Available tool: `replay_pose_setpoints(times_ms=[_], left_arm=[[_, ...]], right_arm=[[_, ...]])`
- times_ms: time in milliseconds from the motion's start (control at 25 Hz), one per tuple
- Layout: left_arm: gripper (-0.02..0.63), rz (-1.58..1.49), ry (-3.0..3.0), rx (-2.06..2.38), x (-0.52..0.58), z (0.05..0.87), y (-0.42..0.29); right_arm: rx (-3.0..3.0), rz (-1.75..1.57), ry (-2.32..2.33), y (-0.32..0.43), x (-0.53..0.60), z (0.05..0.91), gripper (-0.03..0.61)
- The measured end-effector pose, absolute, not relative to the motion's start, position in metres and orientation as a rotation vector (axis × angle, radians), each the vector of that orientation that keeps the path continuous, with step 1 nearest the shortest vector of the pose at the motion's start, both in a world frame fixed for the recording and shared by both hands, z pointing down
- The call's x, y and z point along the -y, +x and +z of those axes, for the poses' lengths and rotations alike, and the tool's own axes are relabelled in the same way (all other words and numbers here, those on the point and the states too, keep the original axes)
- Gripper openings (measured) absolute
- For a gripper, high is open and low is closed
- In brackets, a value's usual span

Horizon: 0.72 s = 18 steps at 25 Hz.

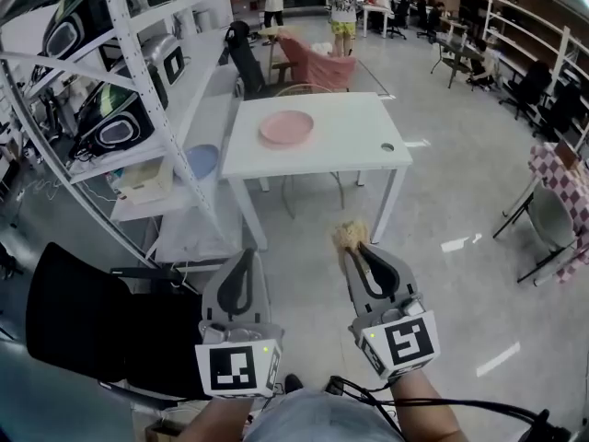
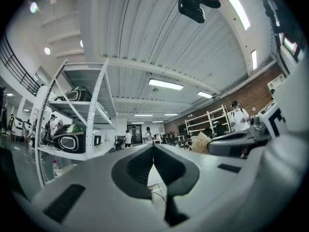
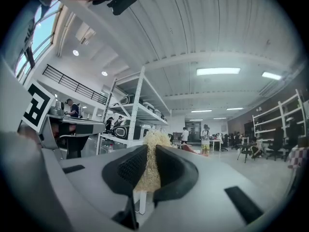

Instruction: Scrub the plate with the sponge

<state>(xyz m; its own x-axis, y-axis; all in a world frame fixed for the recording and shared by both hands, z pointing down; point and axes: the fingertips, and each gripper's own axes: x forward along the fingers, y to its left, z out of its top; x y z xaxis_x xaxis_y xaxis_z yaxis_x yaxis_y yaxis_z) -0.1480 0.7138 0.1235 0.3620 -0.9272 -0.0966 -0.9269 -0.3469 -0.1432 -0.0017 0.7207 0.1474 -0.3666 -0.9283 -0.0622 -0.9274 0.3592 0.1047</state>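
A pink plate [image 1: 286, 126] lies on the white table [image 1: 359, 150], towards its far left side. My right gripper [image 1: 352, 246] is shut on a tan fibrous sponge [image 1: 350, 235], held above the floor in front of the table. The right gripper view shows the sponge [image 3: 150, 168] pinched between the dark pads, sticking out past the tips. My left gripper [image 1: 243, 267] is shut with nothing in it, level with the right one and to its left. In the left gripper view the left gripper [image 2: 153, 151] has its pads pressed together, and the sponge [image 2: 200, 141] shows beside it.
A white metal shelving rack [image 1: 129, 72] with black appliances stands along the left of the table. A black chair [image 1: 78, 311] sits at lower left. A folding chair [image 1: 548, 224] and checkered cloth stand at right. People stand far back in the room [image 1: 342, 7].
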Motion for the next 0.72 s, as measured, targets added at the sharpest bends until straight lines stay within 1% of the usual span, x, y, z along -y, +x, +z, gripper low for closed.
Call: replay_pose_setpoints(times_ms=[200,440,720], left_arm=[[0.014,-0.021,-2.433,-1.680,-0.719,0.127,-0.126],[0.014,-0.073,-2.435,-1.694,-0.712,0.140,-0.117],[0.014,-0.079,-2.471,-1.710,-0.667,0.155,-0.114]], right_arm=[[2.616,-0.176,1.757,0.020,-0.727,0.150,0.061],[2.628,-0.123,1.756,0.030,-0.718,0.162,0.061],[2.605,-0.067,1.737,0.034,-0.678,0.179,0.061]])
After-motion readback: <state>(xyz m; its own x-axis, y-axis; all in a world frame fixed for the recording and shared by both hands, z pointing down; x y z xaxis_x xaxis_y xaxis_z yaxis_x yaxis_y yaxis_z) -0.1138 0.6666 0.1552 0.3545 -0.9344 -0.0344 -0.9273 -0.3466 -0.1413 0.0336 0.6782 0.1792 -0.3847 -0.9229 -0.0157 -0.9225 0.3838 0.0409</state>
